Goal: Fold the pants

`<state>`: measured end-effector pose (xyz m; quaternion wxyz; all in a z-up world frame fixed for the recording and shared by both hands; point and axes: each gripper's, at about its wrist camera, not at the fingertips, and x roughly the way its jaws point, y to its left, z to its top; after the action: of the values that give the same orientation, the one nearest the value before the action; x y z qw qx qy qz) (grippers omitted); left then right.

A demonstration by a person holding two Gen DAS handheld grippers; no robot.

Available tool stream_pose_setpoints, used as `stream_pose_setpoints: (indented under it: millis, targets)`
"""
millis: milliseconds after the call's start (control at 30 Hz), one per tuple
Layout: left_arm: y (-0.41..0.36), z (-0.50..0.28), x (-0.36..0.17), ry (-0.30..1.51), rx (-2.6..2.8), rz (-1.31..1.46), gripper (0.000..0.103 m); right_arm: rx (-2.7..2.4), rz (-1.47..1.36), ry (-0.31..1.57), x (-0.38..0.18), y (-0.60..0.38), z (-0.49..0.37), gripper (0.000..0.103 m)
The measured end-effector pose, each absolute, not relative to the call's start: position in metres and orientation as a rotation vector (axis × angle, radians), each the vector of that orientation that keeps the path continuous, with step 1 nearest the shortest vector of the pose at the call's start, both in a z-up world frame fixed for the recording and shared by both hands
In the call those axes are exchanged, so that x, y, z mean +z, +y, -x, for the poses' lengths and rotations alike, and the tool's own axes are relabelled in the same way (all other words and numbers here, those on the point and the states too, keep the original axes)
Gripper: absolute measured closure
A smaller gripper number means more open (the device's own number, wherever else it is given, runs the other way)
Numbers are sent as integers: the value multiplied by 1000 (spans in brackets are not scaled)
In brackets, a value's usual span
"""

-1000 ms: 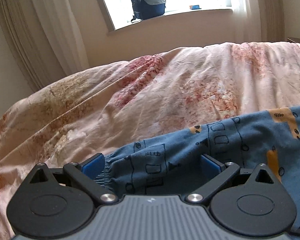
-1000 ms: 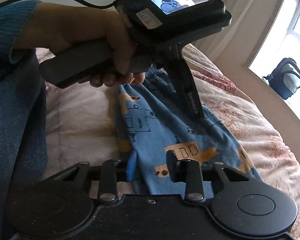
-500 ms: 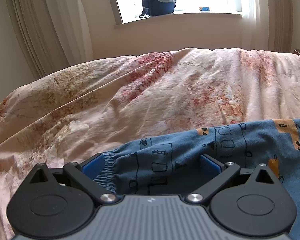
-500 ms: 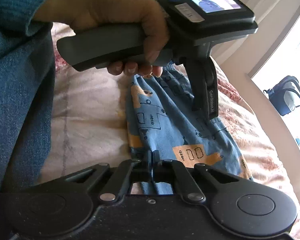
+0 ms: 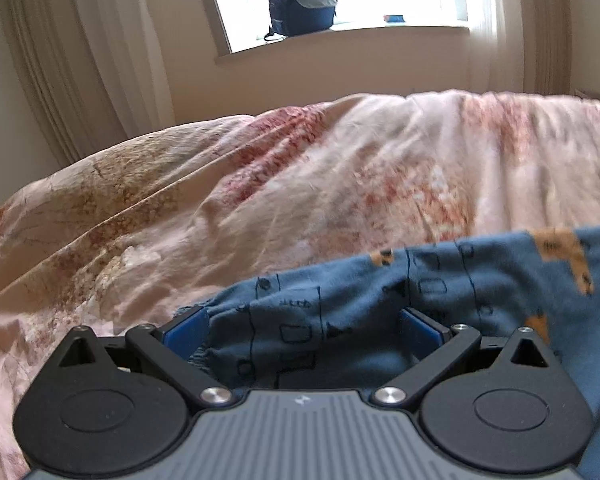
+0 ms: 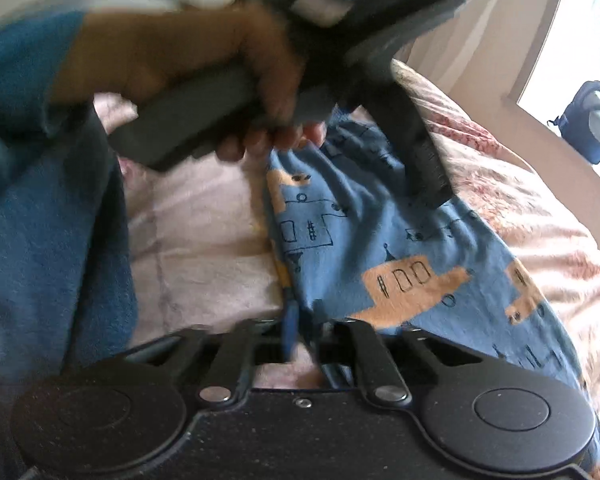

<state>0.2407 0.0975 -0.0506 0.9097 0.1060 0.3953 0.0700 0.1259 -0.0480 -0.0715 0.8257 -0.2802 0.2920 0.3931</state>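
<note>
Pants lie on the bed, blue knit with orange vehicle prints and black line drawings. In the right wrist view they look narrow and long, likely already doubled leg over leg; cannot confirm from these views. No crosswise fold visible yet, so by my reading the task is at an early to middle stage, with the lengthwise halving or thirds left to do.

Left tool: jaws wide, blue pads either side of a bunched end of the pants with gathered elastic, probably the waistband. Fabric sits between the pads, but they are not pinching it.

Right tool: jaws drawn narrow, close around the pants edge at the near end. Motion blur here; it appears to grip the fabric, though contact on both sides is hard to read.

Left hand, blue sleeve, holds the left tool's handle above the far end of the pants; heavily blurred.

Surface: bed with a crumpled duvet, pink with red and ochre floral patches. Soft and uneven, so folds may not lie crisp.

Room: cream wall, pale curtains, bright window with a dark backpack on the sill.
</note>
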Motion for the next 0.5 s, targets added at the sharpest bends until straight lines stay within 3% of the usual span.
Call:
stream_pose_setpoints:
  millis: [200,300,500]
  targets:
    - [77,-234,-51,775,115,-280,1,544,689,593,-47,-138,-128,29]
    - [55,-224,-51,728,38,-316,1,354,704,645,-52,-195,-145,19]
    - [8,-215,-69,757,-68,-439,1,-25,511,766,-79,-335,-195,12]
